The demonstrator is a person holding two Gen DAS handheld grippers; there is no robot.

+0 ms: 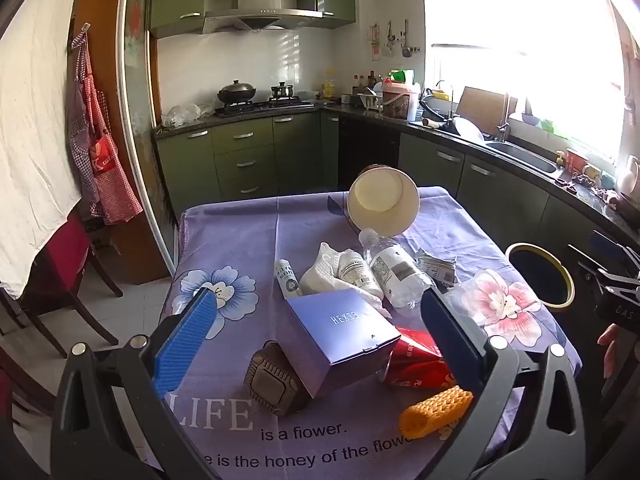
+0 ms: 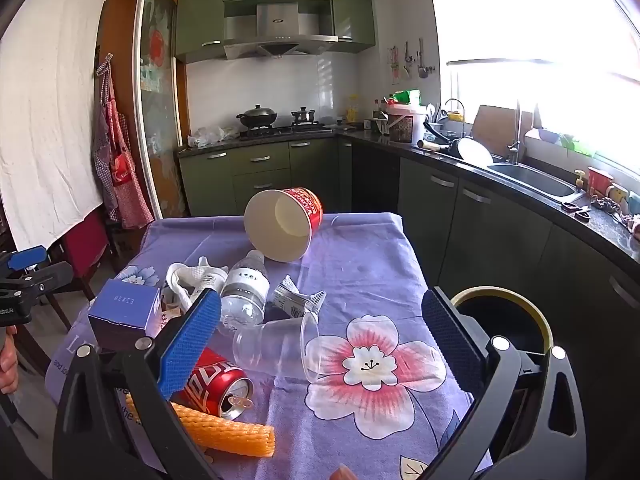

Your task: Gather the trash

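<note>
Both the left gripper (image 1: 316, 332) and right gripper (image 2: 320, 336) hang with jaws wide and empty; trash crowds the worktop's (image 2: 360, 272) left, its right side bare, the bin (image 2: 504, 320) off the right edge.

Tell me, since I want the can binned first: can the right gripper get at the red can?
Probably yes. The right gripper is open, and the red can lies uncovered by its left finger.

On the table (image 2: 360, 248), the tipped paper bucket (image 2: 282, 224) lies behind the water bottle (image 2: 245, 288). The soda can (image 2: 214, 386) lies before the box (image 2: 124, 314). The bin (image 2: 504, 320) stands right of the table.
</note>
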